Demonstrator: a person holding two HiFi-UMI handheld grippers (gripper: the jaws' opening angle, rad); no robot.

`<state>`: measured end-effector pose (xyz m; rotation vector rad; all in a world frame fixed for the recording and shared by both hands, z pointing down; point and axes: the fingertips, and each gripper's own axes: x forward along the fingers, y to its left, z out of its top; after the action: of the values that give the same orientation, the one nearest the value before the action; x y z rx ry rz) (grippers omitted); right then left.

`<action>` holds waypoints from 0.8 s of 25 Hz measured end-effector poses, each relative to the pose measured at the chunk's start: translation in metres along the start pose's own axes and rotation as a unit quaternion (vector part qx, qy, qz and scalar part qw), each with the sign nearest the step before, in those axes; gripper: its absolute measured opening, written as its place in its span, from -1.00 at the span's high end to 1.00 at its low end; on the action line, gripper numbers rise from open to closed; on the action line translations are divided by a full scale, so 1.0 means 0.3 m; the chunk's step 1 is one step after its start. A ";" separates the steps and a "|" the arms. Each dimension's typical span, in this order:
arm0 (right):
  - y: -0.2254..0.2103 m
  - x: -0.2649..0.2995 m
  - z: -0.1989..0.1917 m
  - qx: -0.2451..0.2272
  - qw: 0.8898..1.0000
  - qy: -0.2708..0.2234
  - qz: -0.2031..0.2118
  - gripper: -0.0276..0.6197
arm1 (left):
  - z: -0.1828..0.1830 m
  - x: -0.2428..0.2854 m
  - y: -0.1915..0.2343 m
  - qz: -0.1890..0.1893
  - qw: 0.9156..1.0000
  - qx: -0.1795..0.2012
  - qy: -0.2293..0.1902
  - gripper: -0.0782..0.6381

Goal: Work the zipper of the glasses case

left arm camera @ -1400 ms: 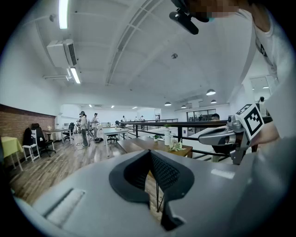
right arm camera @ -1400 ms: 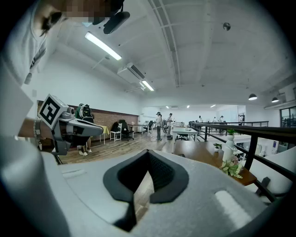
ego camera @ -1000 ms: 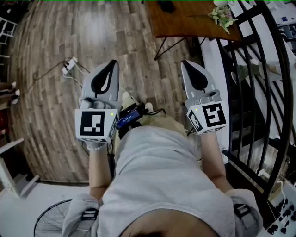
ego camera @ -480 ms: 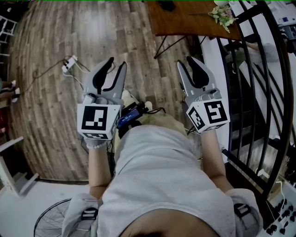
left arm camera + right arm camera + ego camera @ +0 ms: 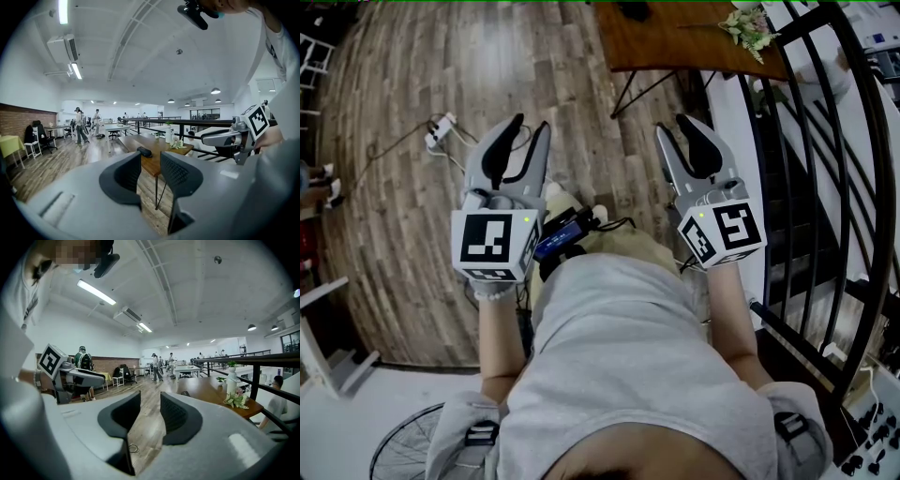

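The left gripper [image 5: 532, 124] [image 5: 150, 161], grey plastic with black ribbed pads and a black-and-white marker cube at its back, is held out at about 11 o'clock from the person's grey-shirted chest. Its jaws have just been opening and stand a modest way apart with nothing between them. The right gripper [image 5: 672, 125] [image 5: 150, 399], of the same make, sits at about 1 o'clock, its jaws likewise just opened to a modest gap and holding nothing. Both hover above the brown wood-plank floor [image 5: 412, 141]. The glasses case [image 5: 635, 11] [image 5: 144, 152], a small dark oblong shape, lies well ahead at 12 o'clock on the brown wooden table [image 5: 694, 47], apart from both grippers. A small bunch of white flowers [image 5: 752, 30] lies toward the table's 3 o'clock end, and a black metal railing [image 5: 825, 187] runs past at 3 o'clock of the right gripper
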<state>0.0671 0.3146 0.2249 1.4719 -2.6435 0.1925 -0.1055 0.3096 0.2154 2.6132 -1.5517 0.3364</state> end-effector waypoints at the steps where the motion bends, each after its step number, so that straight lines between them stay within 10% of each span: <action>1: -0.005 -0.003 0.000 -0.001 1.000 -0.001 0.000 0.52 | 0.003 0.003 -0.001 0.001 1.000 0.001 -0.001 0.43; 20: -0.121 0.151 0.042 -0.003 0.999 -0.008 -0.046 0.52 | 0.069 0.284 0.079 -0.063 0.998 0.017 -0.014 0.43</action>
<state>0.0738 0.2558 0.2218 1.5960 -2.5787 0.1668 -0.0840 0.2215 0.2140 2.7358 -1.3934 0.3214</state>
